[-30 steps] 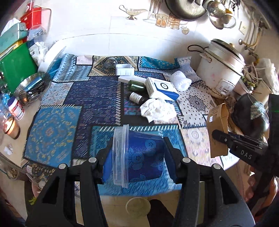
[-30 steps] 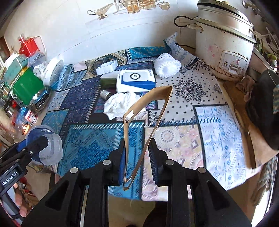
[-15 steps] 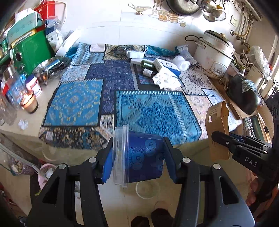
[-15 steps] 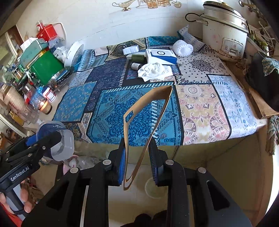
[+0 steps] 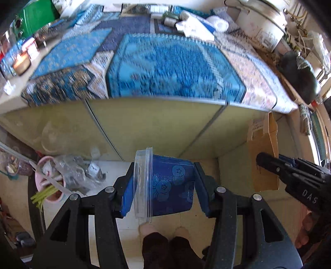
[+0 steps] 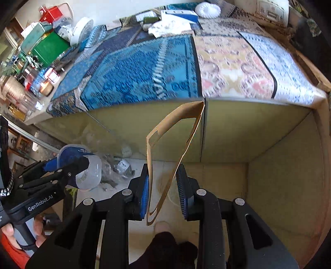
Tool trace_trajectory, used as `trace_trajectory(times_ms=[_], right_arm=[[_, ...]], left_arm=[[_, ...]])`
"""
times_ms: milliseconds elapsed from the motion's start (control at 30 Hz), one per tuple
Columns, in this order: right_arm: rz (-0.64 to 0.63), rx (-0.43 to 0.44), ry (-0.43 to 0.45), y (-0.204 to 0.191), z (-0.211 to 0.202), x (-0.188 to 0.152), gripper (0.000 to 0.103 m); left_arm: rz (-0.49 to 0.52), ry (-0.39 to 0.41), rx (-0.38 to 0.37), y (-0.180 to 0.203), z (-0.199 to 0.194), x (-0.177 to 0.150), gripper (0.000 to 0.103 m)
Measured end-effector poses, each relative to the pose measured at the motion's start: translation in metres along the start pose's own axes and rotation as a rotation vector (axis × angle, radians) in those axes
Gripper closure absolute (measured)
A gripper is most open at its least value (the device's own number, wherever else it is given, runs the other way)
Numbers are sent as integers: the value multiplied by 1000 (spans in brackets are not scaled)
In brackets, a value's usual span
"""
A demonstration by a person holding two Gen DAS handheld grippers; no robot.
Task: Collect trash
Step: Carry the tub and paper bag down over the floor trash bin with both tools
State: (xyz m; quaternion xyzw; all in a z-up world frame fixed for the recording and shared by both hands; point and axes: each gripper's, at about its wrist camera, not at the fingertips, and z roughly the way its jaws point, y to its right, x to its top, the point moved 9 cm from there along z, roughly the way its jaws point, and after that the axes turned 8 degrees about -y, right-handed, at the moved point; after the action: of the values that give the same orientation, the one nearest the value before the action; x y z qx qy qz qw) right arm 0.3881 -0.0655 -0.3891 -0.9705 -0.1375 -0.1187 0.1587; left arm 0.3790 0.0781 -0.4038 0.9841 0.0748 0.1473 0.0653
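Observation:
My left gripper (image 5: 163, 188) is shut on a blue plastic tub with a clear lid (image 5: 165, 186), held on its side above the floor in front of the counter; it also shows in the right wrist view (image 6: 82, 165). My right gripper (image 6: 163, 192) is shut on a flattened brown cardboard box (image 6: 175, 144), which also shows in the left wrist view (image 5: 262, 157). A pink bin (image 5: 49, 184) with a clear bag and green scraps stands on the floor at lower left. A crumpled white tissue (image 6: 169, 27) and small bottles lie far back on the counter.
The counter with a blue patterned cloth (image 5: 169, 62) runs across the top, its yellow cabinet front (image 5: 144, 128) below. A rice cooker (image 5: 260, 20) is at back right, a lit candle jar (image 5: 20, 62) and green tin (image 5: 39, 16) at left. My feet are on the tiled floor (image 5: 165, 227).
Both grippers have drawn back from the counter and dropped low, now facing the cabinet front and floor. The pink bin has come into view. Both still hold their items.

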Motion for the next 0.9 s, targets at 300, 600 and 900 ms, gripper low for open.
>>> trace_trajectory(times_ms=[300, 600, 900], right_arm=[[31, -12, -143, 50, 103, -52, 80], [35, -10, -222, 70, 232, -81, 80], [-9, 40, -279, 75, 380, -120, 80]], left_arm=[[-34, -102, -4, 7, 112, -36, 52], [-62, -154, -10, -18, 244, -74, 52], [-98, -176, -57, -49, 380, -116, 52]])
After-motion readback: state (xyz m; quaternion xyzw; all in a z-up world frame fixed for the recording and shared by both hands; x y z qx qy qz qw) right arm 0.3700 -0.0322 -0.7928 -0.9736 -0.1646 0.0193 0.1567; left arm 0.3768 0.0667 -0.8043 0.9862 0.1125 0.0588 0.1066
